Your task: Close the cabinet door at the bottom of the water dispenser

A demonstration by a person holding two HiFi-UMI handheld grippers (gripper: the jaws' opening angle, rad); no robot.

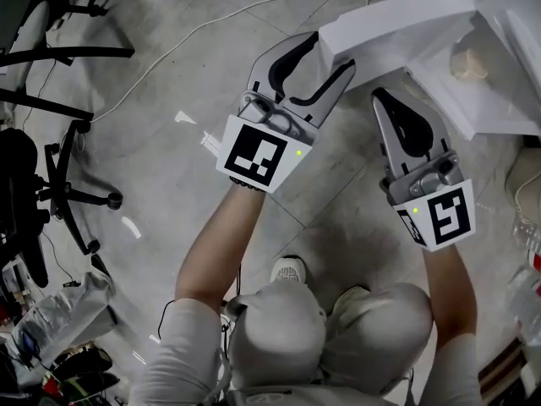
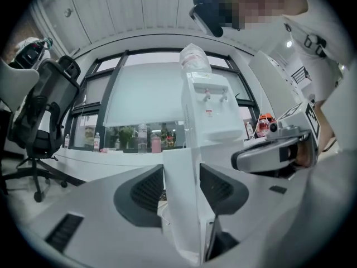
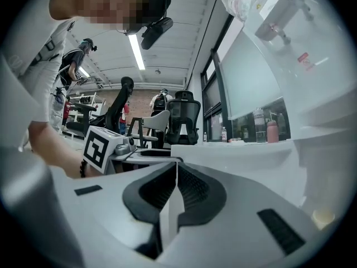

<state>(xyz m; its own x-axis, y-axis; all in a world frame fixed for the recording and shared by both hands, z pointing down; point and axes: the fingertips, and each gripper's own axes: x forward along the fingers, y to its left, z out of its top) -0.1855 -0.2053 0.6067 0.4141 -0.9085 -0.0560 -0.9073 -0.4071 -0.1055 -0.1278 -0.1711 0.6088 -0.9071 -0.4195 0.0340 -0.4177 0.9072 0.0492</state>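
With my left claw (image 1: 336,51) spread astride the free edge of the door (image 1: 397,24), swung open at the dispenser (image 2: 209,110) base, and my right claw (image 1: 382,98) pressed together beside it, I risk that edge slipping out if I push askew.

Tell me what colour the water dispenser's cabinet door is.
Plain white: the flat white cabinet door shows best in the left gripper view.

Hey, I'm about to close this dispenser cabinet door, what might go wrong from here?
With jaws open, the left gripper straddles the edge of the cabinet door; swinging it shut might pinch the inner jaw. The shut right gripper sits close by the door and may get caught. A hard shove might rock the water bottle atop the water dispenser.
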